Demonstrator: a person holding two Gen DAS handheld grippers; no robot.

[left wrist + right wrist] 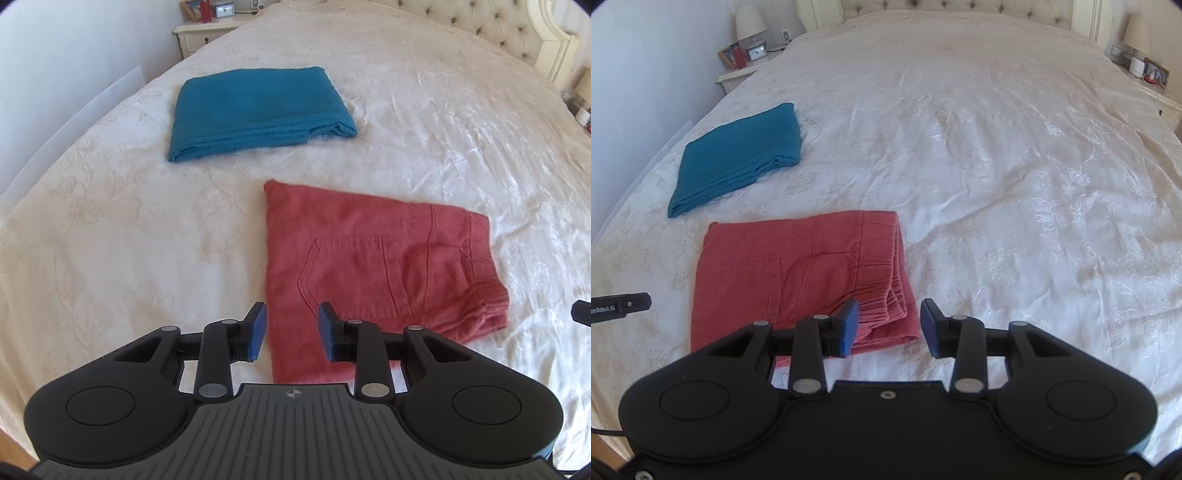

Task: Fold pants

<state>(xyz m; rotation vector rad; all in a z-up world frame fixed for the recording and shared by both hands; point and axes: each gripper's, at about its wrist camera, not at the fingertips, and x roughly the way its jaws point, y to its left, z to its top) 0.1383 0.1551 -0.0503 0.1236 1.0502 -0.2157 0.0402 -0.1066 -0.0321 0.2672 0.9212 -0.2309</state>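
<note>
Red pants (373,273) lie folded into a compact rectangle on the cream bedspread, a back pocket facing up. My left gripper (292,330) hovers over the near left corner of the pants; its blue pads stand apart with nothing pinched between them. In the right wrist view the same red pants (798,277) lie at lower left, with the stacked waistband edges toward the right. My right gripper (889,326) hangs above their near right corner, open, holding nothing. The tip of the left gripper (624,304) shows at the left edge of that view.
A folded teal garment (258,110) lies farther up the bed on the left, also the teal garment (738,155) in the right wrist view. The bedspread (1015,166) stretches wide to the right. Nightstands with lamps, a clock and frames flank the tufted headboard (480,26).
</note>
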